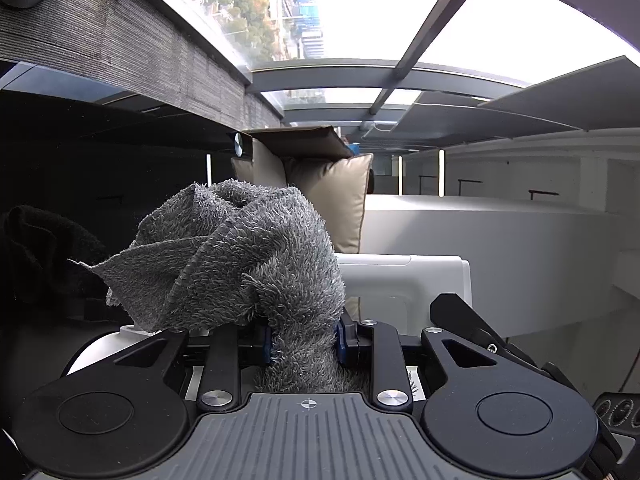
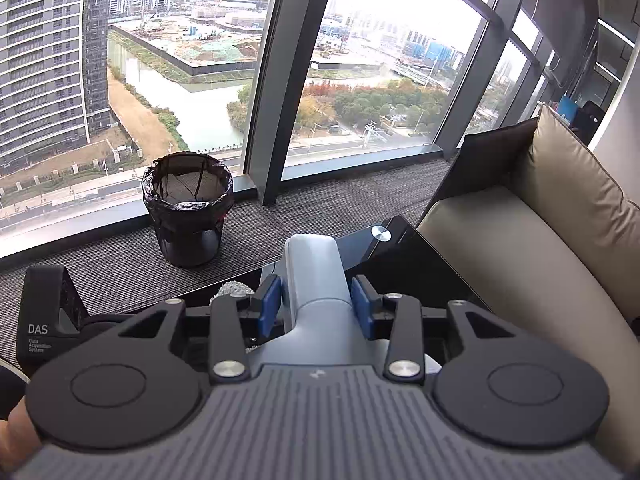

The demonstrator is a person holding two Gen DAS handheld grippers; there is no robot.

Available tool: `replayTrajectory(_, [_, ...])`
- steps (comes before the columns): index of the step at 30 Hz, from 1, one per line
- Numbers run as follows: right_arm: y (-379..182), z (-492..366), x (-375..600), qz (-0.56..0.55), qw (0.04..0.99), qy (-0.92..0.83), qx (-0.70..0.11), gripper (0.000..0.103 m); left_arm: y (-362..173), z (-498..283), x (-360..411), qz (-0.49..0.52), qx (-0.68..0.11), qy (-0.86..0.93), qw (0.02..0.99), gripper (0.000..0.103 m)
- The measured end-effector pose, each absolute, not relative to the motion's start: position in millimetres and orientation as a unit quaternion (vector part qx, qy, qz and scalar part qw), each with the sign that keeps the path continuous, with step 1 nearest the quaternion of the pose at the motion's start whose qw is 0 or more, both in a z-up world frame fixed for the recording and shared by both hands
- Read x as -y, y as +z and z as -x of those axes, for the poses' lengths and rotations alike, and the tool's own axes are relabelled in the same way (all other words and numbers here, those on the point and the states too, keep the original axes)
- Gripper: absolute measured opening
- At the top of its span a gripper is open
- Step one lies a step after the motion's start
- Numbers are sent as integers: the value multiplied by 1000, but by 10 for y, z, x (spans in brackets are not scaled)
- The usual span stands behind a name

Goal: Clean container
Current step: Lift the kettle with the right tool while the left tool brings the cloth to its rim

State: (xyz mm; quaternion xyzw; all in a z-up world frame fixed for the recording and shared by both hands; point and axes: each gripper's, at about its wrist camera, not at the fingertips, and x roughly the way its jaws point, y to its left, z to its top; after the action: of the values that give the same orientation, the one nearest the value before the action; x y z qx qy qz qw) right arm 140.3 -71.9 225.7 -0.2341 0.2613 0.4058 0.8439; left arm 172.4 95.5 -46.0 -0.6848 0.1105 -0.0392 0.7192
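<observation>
Between the blue pads of your left tool (image 1: 305, 340) sits a bunched grey terry cloth (image 1: 240, 256), clamped firmly, its loose end standing ahead of the fingers. Your right tool (image 2: 318, 300) is closed around the pale grey-white plastic handle (image 2: 314, 276) of what I take to be the container; its body lies below the right view, and in the left view a white moulded body (image 1: 404, 280) sits just behind the cloth. Whether wiping has begun I cannot tell; judged from this, most of the cleaning remains. Close by are the black glass worktop (image 2: 404, 264), a tan leather sofa (image 2: 532, 248) and a black-lined waste bin (image 2: 188, 208) on the carpet; nothing blocks the cloth's path.
</observation>
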Motion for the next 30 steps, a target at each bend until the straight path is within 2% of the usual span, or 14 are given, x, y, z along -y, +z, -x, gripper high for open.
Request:
replayTrajectory(2, [2292, -1367, 814, 210, 855, 397, -258, 45, -408, -1697, -959, 675, -111, -42, 729, 24])
replayTrajectory(9, [2427, -1109, 1295, 143, 904, 338, -217, 77, -217, -1557, -971, 639, -111, -58, 759, 24])
replayTrajectory(12, [2460, -984, 1532, 99, 922, 313, -208, 82, -103, -1484, -957, 616, -105, -64, 778, 24])
replayTrajectory(18, [2452, -699, 1910, 61, 947, 261, -179, 83, 309, -1321, -803, 555, -81, -89, 823, 24])
replayTrajectory(19, [2435, -653, 1984, 53, 951, 251, -175, 83, 387, -1298, -769, 543, -80, -85, 832, 21])
replayTrajectory(23, [2313, -501, 2216, 35, 961, 213, -172, 88, 617, -1202, -682, 506, -70, -91, 855, 23])
replayTrajectory(30, [2089, -324, 2457, -11, 962, 210, -177, 88, 1058, -1156, -461, 424, -91, -107, 895, 23])
